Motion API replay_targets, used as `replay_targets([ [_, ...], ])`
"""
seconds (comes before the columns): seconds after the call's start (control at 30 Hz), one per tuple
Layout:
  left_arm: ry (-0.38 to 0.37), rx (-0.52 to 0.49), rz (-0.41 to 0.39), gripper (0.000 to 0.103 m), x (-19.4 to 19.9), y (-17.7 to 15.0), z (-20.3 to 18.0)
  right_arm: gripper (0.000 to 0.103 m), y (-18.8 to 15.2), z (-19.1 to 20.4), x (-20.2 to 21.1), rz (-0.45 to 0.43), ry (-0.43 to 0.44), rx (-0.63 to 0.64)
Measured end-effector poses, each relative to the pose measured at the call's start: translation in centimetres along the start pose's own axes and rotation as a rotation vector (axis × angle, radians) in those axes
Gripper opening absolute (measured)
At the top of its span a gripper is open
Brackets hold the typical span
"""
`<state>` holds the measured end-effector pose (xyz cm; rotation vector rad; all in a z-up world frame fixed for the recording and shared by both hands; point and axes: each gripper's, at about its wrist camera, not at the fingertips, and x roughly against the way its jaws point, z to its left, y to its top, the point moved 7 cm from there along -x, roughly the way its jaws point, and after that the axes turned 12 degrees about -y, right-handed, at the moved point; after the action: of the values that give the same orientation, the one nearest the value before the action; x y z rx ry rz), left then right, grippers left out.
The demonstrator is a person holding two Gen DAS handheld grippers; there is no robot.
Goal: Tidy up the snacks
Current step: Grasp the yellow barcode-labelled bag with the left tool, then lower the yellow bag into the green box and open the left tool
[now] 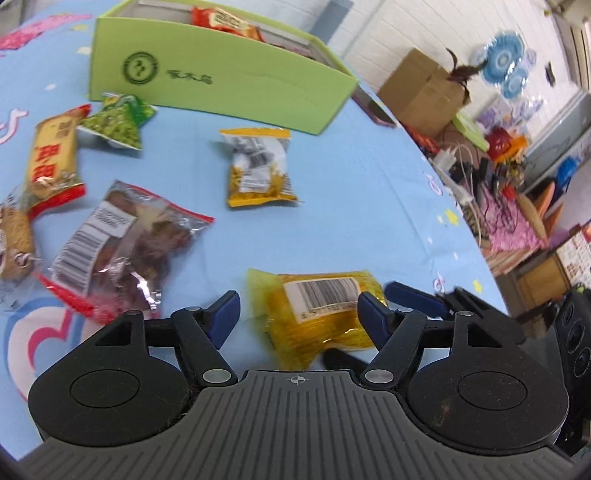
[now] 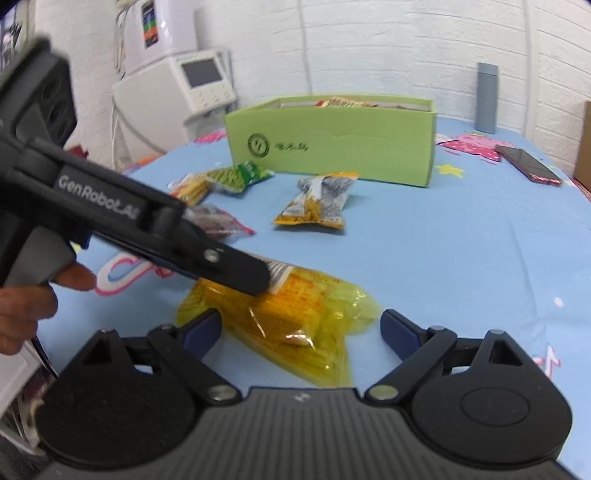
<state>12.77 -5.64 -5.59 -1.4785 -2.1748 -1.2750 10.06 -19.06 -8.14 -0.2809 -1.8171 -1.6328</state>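
Note:
A clear yellow snack packet (image 1: 317, 314) (image 2: 288, 321) lies on the blue tablecloth (image 1: 369, 206), right in front of both grippers. My left gripper (image 1: 297, 314) is open around it, and its left pad stands clear of the wrapper. My right gripper (image 2: 301, 328) is open too, with the packet between its wide-spread fingers. In the right wrist view, one of the left gripper's fingers (image 2: 236, 269) reaches over the packet's labelled end. The green box (image 1: 221, 77) (image 2: 332, 147) stands behind, with snacks (image 1: 221, 20) inside.
Loose on the cloth are a yellow-silver packet (image 1: 258, 166), a green packet (image 1: 114, 125), a red-edged packet (image 1: 122, 243) and an orange bar (image 1: 51, 158). A phone (image 2: 528, 164) and a grey bottle (image 2: 485, 98) sit at the far right. A hand (image 2: 22, 306) holds the left gripper.

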Motion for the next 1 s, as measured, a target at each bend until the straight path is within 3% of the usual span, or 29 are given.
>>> replay_targets([
  [0.13, -0.025, 0.029, 0.004, 0.064, 0.1, -0.1, 0.7, 0.093, -1.4, -0.6, 1.4, 0.002, -0.033, -0.106],
  [0.3, -0.055, 0.008, 0.019, 0.063, -0.6, -0.2, 0.0, 0.093, -0.6, 0.7, 1.1, -0.022, -0.028, -0.089],
  [0.33, -0.055, -0.001, 0.018, 0.061, -0.6, -0.3, -0.1, 0.092, -0.4, 0.9, 0.7, -0.024, -0.024, -0.080],
  [0.37, -0.051, -0.011, 0.016, 0.048, -0.5, -0.5, 0.0, 0.090, -0.4, 1.2, 0.1, -0.019, -0.012, -0.068],
  [0.43, -0.065, -0.009, 0.018, 0.038, -0.6, -0.4, 0.1, 0.083, -0.3, 2.0, -0.6, -0.034, 0.000, -0.023],
  [0.53, -0.069, -0.016, 0.010, 0.032, -0.2, 0.6, 0.0, 0.075, 0.4, 2.4, -0.5, -0.015, 0.013, 0.003],
  [0.73, -0.091, -0.094, -0.043, 0.032, 0.2, 6.1, -2.5, 0.078, 5.2, 0.6, -0.6, -0.090, -0.017, 0.017],
  [1.0, -0.074, -0.165, -0.159, 0.034, -1.5, 19.8, -3.2, 0.081, 17.0, -2.5, -5.8, -0.204, -0.066, 0.129],
])
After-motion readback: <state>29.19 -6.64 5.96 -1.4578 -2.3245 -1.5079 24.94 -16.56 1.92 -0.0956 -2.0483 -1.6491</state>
